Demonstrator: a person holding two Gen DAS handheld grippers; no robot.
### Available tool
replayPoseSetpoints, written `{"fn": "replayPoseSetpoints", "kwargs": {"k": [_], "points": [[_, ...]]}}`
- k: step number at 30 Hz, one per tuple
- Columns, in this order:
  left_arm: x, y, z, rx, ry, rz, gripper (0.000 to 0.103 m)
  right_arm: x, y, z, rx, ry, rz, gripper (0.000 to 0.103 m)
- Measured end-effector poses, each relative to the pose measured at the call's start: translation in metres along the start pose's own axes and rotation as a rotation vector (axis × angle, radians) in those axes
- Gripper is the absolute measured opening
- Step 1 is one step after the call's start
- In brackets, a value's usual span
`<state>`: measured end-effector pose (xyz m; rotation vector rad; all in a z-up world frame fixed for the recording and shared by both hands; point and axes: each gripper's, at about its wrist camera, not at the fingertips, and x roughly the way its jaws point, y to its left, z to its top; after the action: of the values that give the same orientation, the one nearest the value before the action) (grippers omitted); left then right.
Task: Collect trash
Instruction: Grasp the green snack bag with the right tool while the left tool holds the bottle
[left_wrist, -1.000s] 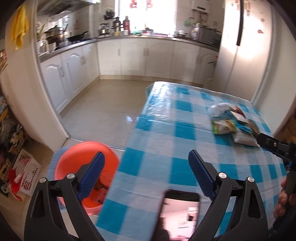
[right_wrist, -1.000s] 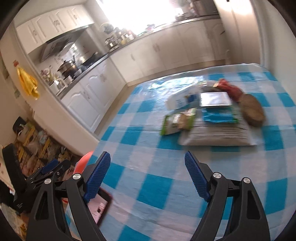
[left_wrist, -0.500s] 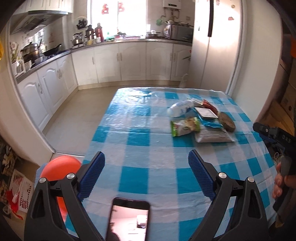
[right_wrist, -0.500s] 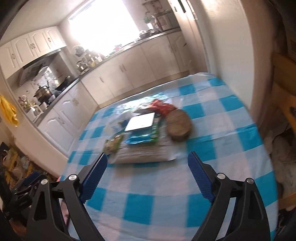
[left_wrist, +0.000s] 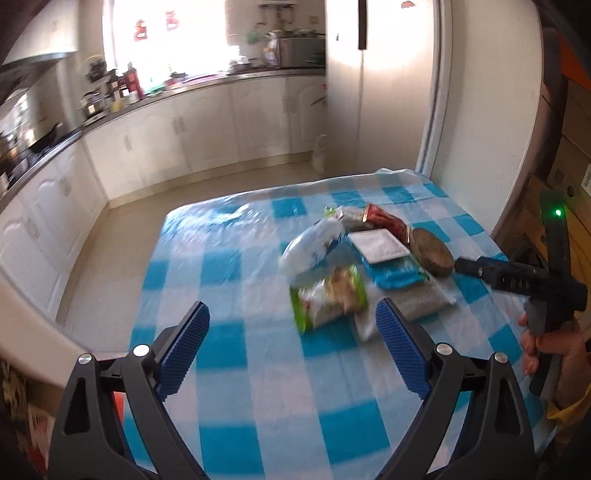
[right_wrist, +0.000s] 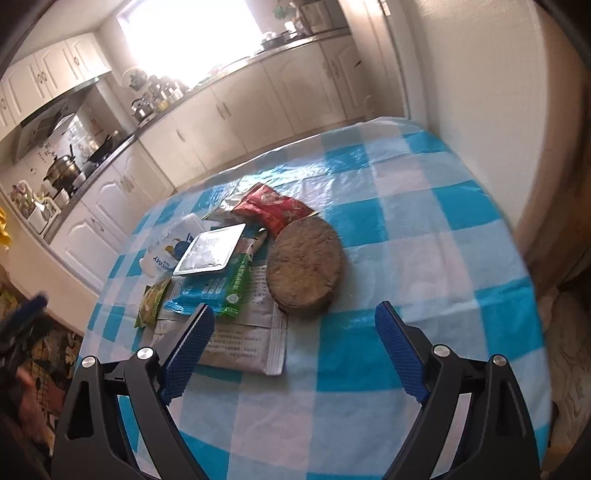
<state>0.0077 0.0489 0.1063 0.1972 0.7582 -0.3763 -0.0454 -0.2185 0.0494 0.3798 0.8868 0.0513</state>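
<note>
A heap of trash lies on the blue-and-white checked table (right_wrist: 424, 236): a brown round disc (right_wrist: 304, 267), a red wrapper (right_wrist: 275, 208), a white tray (right_wrist: 210, 249), a blue wrapper (right_wrist: 201, 291), a green snack bag (left_wrist: 328, 299), a white bag (left_wrist: 314, 245) and a large grey packet (right_wrist: 243, 341). My right gripper (right_wrist: 295, 308) hangs open just short of the disc and the grey packet, with nothing between its pads. In the left wrist view my left gripper (left_wrist: 292, 310) is open, above the cloth, near the green bag. A hand holds the right gripper's fingers (left_wrist: 491, 273) beside the disc.
White kitchen cabinets (left_wrist: 207, 136) line the far wall beyond a stretch of tiled floor (left_wrist: 122, 251). A pale wall (right_wrist: 480, 92) runs close along the table's right edge. Wooden furniture (left_wrist: 569, 192) stands at the right.
Both views have swung onto the trash heap and come closer. The orange basin and the phone have left the left wrist view. The right jaws stand slightly wider.
</note>
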Motion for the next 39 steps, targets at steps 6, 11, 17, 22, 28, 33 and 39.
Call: {"fn": "replayPoseSetpoints", "kwargs": {"k": [6,11,17,22,28,33,39], "points": [[0.055,-0.004,0.032,0.13,0.007,-0.072,0.092,0.01,-0.003,0.013,-0.012,0.01,0.024,0.088],[0.101,-0.005,0.043,0.182,0.039,-0.106,0.088,0.023,-0.007,0.045,-0.012,0.007,0.065,0.088],[0.133,0.001,0.047,0.156,0.074,-0.175,0.074,0.055,0.009,0.082,-0.087,0.031,0.118,0.08],[0.151,0.001,0.049,0.165,0.1,-0.191,0.063,0.092,0.023,0.109,-0.156,0.089,0.133,0.066],[0.167,0.001,0.046,0.153,0.133,-0.222,0.054,0.128,0.031,0.128,-0.191,0.171,0.162,0.066],[0.178,0.002,0.041,0.125,0.148,-0.227,0.044,0.145,0.041,0.124,-0.245,0.206,0.135,0.051],[0.178,0.008,0.039,0.077,0.14,-0.235,0.044,0.143,0.043,0.118,-0.269,0.212,0.172,0.045]]}}
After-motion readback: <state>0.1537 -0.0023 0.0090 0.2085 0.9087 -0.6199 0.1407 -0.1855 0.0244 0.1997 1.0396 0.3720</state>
